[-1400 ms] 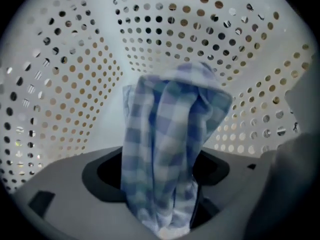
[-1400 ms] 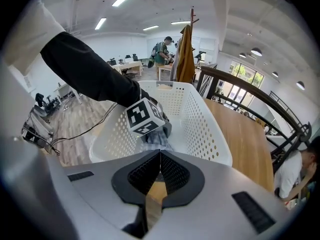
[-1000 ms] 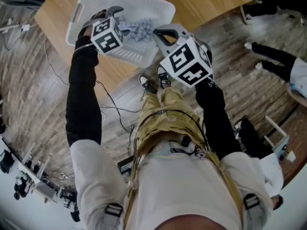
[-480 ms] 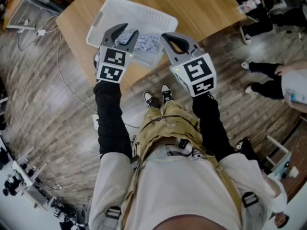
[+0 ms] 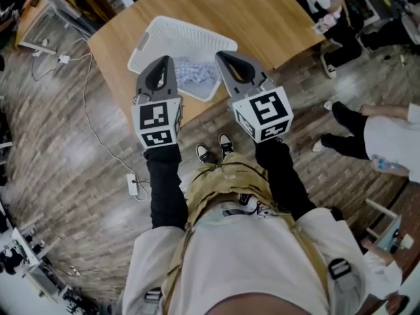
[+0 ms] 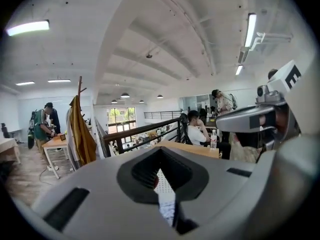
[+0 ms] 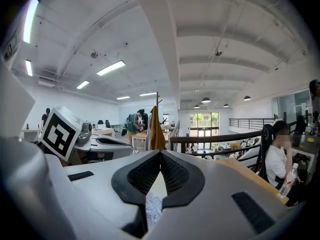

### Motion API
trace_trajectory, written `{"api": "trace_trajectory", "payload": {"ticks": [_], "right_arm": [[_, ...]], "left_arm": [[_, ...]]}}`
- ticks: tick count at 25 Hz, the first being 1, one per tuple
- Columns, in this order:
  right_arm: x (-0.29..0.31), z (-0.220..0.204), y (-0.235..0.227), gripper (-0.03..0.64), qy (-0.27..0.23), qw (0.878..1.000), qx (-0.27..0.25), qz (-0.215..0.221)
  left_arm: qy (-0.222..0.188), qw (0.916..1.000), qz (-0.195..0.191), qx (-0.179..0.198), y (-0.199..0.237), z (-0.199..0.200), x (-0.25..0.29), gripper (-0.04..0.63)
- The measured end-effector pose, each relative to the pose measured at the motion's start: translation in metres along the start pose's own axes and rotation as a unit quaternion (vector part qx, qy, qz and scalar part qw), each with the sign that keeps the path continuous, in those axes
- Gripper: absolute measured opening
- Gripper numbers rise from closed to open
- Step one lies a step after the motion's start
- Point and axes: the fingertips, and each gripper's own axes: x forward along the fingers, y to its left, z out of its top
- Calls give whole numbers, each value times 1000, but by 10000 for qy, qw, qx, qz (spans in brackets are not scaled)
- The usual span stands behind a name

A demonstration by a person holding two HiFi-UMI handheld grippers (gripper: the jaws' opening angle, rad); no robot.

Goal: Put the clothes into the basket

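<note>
A white mesh basket (image 5: 157, 31) stands on the wooden table (image 5: 262, 12), with blue-white patterned clothes (image 5: 195, 74) lying inside it. My left gripper (image 5: 167, 60) is held over the basket's near edge, jaws shut with nothing between them. My right gripper (image 5: 223, 56) hovers beside it at the basket's near right corner, also shut and empty. In the left gripper view the left gripper (image 6: 160, 150) points level across the room, and the clothes (image 6: 168, 211) show through the gap below its tips. The right gripper (image 7: 160, 154) looks the same way, with cloth (image 7: 152, 210) below.
Cables (image 5: 92, 130) and a power strip (image 5: 133, 184) lie on the wood floor to the left. People's legs (image 5: 354, 136) are at the right. A coat rack (image 6: 82, 129), a railing (image 6: 140, 131) and a seated person (image 6: 197, 130) stand beyond the table.
Both grippers have drawn back from inside the basket to its near edge. The left jaws have gone from open to shut. The clothes stay in the basket.
</note>
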Motion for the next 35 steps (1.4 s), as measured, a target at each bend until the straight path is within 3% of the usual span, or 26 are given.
{"api": "trace_trajectory", "payload": {"ticks": [10, 23, 35], "right_arm": [[-20, 56, 10, 20, -833, 9963, -178, -65], [-30, 91, 22, 20, -1248, 9917, -296, 100], [-29, 96, 34, 20, -1422, 9892, -298, 204]], "left_arm": [[-785, 9947, 467, -477, 2, 57, -42, 0], [-1216, 9894, 669, -425, -7, 87, -67, 0], [-1406, 9862, 806, -324, -4, 94, -82, 0]]}}
